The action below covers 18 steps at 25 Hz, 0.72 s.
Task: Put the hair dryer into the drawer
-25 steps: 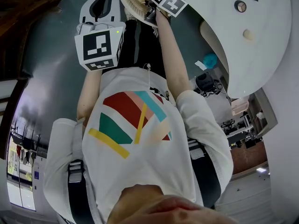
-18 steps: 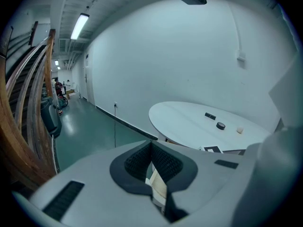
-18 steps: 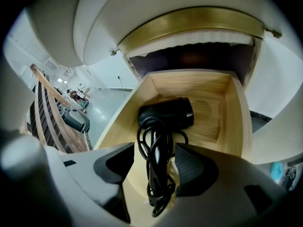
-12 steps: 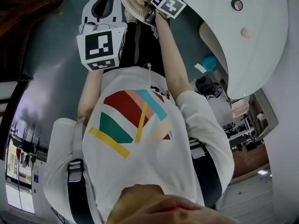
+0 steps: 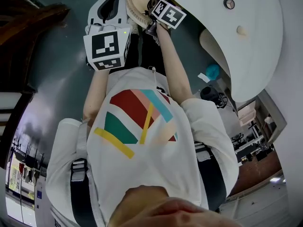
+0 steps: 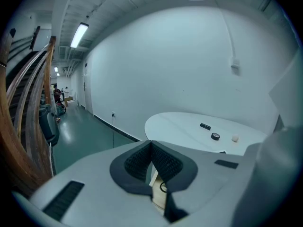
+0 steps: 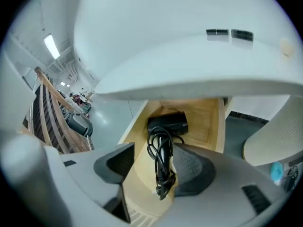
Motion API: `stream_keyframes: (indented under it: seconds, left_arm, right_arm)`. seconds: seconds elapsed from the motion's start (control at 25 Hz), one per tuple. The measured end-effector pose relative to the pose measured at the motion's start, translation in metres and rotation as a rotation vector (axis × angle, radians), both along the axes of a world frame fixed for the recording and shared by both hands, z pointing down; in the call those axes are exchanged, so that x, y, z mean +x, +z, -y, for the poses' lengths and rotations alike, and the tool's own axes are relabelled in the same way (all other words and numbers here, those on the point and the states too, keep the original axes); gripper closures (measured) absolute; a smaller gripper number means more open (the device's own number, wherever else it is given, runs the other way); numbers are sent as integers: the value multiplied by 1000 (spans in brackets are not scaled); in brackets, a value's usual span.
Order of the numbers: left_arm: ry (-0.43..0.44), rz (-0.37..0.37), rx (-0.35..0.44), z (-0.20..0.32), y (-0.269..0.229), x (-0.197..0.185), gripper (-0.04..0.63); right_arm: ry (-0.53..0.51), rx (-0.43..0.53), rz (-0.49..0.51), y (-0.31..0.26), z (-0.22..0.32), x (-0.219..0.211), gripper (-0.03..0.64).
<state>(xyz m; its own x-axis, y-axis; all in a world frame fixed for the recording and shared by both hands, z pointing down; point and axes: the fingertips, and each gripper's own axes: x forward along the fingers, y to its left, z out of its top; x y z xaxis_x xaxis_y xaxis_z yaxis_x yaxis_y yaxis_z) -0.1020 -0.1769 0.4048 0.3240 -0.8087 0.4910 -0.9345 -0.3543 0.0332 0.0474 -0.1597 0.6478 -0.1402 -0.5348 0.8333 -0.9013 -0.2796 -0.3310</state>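
While the worktop (image 7: 189, 32) hides the drawer's (image 7: 206, 122) back, the hair dryer (image 7: 166, 123) lies inside it, cord (image 7: 163, 174) bundled, between the right gripper's (image 7: 154, 157) wide-apart jaws. The left gripper (image 6: 151, 148) is pressed closed, empty.

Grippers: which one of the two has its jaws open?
The right gripper: its jaws stand apart, with the hair dryer in the wooden drawer showing between them. The left gripper has its jaws pressed together.

place: office-like hall | cues: strip lights (image 6: 79, 35), green floor (image 6: 75, 132), wooden staircase (image 6: 20, 126)
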Motion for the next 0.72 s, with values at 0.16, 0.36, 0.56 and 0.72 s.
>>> stream_keyframes:
  seconds: [0.16,0.36,0.56,0.72]
  left_arm:
    - [10,-14,41,-2,-19,6,580]
    - [15,-44,110,3,-51,9,580]
    - [0,-71,171,9,-78,3,580]
    - [1,-75,204,10,-94,1,580]
  right_arm:
    - [-24,58,-22,-33,5,-4,359]
    - [-67,117,44,-85,8,-22,359]
    - [-165,249,53,-149,15,-40,359]
    - [-192,404,38,-213,31,-36,359]
